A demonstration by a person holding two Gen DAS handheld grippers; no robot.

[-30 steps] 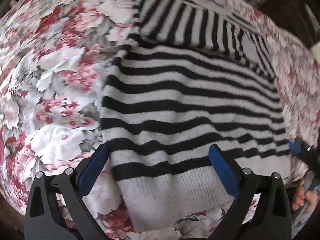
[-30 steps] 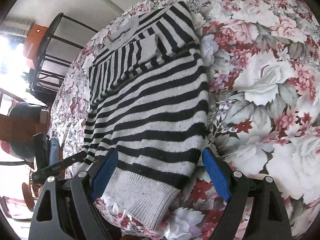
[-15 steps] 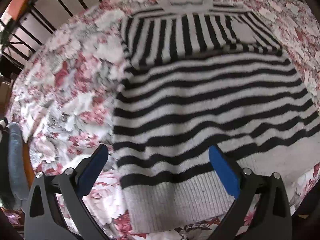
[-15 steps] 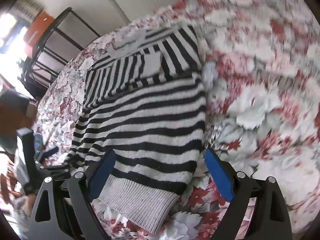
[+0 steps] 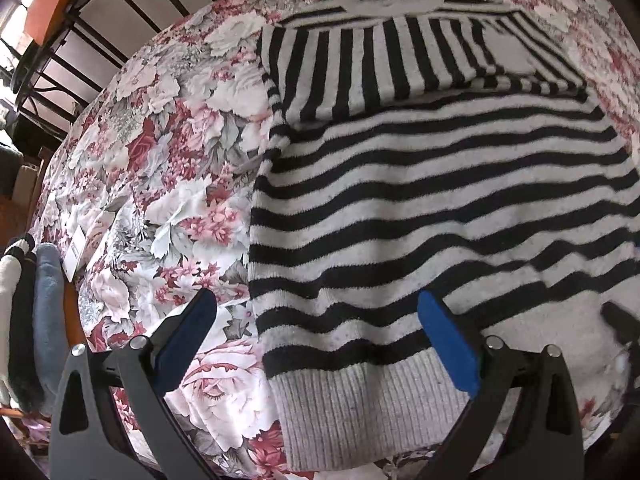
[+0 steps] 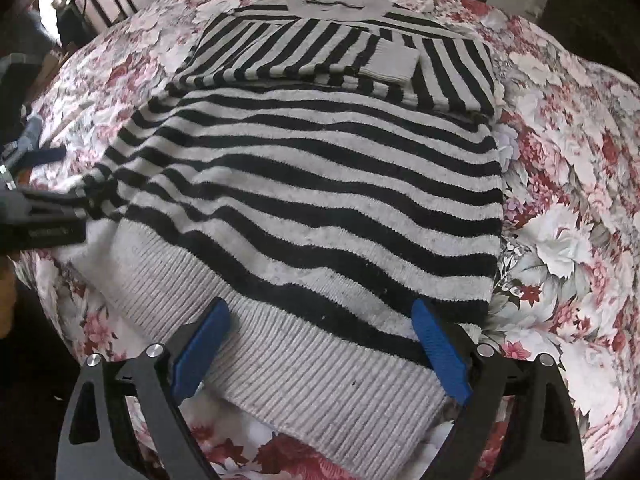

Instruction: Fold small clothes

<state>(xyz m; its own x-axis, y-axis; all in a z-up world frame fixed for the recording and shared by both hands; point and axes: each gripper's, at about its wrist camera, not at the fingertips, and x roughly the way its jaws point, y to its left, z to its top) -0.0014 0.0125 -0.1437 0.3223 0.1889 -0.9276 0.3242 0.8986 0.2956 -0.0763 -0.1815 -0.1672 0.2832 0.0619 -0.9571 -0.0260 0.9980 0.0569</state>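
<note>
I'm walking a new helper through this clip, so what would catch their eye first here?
A black-and-white striped sweater lies flat mid-frame on a floral cloth, sleeves folded across the chest. The open right gripper straddles its grey ribbed hem; the open left gripper hangs over the hem's other corner.

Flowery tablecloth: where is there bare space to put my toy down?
Bare flowery tablecloth lies open right of the black-and-white striped knitted sweater, and another patch lies left of it. The middle is crowded: the sweater fills it, sleeves folded across near the collar.

Each gripper [image 5: 316, 344] [image 6: 320, 344] has 2 black angular fingers, blue ribbed pads, silver screw heads
</note>
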